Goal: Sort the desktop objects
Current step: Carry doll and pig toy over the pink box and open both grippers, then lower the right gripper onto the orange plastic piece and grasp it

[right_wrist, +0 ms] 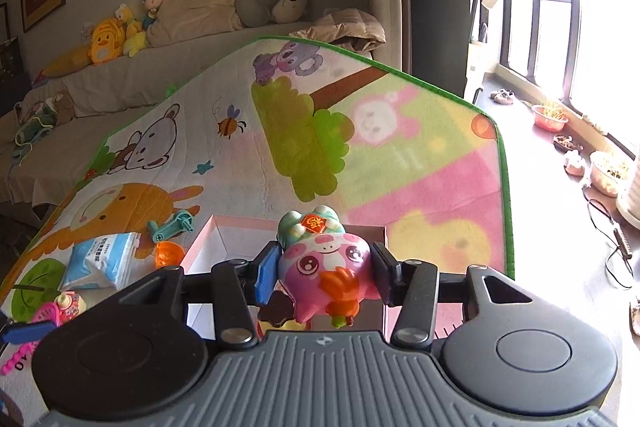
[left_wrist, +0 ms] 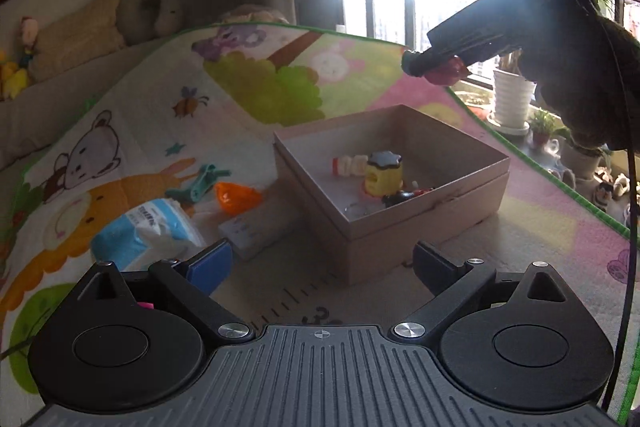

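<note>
My right gripper (right_wrist: pixel 326 267) pinches the pink animal toy (right_wrist: pixel 326 263) above the cardboard box (left_wrist: pixel 400 227); next, release inside. My left gripper (left_wrist: pixel 322 259) is spread, empty.

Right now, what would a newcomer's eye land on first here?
The pink cartoon animal toy clamped in the right gripper, hovering over the open pink box. Next, the cartoon play mat, with a blue tissue pack, orange toy and teal clip left of the box.
</note>
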{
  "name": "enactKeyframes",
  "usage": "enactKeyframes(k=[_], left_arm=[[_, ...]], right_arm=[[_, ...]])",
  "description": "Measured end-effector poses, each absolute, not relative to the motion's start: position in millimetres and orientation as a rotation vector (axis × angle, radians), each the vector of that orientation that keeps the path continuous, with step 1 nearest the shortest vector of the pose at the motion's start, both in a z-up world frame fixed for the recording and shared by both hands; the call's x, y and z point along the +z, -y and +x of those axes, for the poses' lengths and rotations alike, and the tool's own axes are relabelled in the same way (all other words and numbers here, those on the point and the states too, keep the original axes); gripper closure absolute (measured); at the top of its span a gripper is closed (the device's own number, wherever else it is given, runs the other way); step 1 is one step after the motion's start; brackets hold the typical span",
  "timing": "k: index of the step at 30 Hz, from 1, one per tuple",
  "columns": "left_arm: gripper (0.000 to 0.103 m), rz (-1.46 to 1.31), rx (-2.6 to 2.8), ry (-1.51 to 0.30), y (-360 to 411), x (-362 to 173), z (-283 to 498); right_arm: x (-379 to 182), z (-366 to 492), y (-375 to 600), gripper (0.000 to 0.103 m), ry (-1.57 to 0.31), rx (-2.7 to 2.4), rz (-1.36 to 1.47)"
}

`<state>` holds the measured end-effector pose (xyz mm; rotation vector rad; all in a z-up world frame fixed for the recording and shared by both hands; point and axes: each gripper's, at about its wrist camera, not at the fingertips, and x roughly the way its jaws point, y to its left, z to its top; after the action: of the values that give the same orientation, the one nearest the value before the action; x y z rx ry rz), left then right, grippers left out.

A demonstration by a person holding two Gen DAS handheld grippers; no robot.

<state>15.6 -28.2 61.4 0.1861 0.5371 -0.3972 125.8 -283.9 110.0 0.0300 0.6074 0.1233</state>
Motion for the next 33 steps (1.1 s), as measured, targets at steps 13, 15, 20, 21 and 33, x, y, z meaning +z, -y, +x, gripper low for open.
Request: enactKeyframes(k=[13, 15, 20, 21, 33], left_arm=[[0.001, 0.117, -0.232, -0.598, -31, 45, 12], [0.000, 0.113, -0.213, -0.600, -36, 44, 11], [0.000, 0.147, -0.161, -0.578, -45, 40, 13], [0.000, 0.154, -0.149, -0.579, -47, 40, 15], [0.000, 0.079, -0.080, -0.592, -96, 37, 25]], right_arm=[[95, 141, 265, 0.032, -0.658, 0.113, -0.007], [96, 139, 260, 0.031, -0.663, 0.115, -0.018], [105, 133, 230, 0.031, -0.658, 0.168, -0.052], [108, 132, 222, 0.031, -0.654, 0.183, -0.057], [84, 192, 89, 0.026, -0.818, 0.387, -0.110]])
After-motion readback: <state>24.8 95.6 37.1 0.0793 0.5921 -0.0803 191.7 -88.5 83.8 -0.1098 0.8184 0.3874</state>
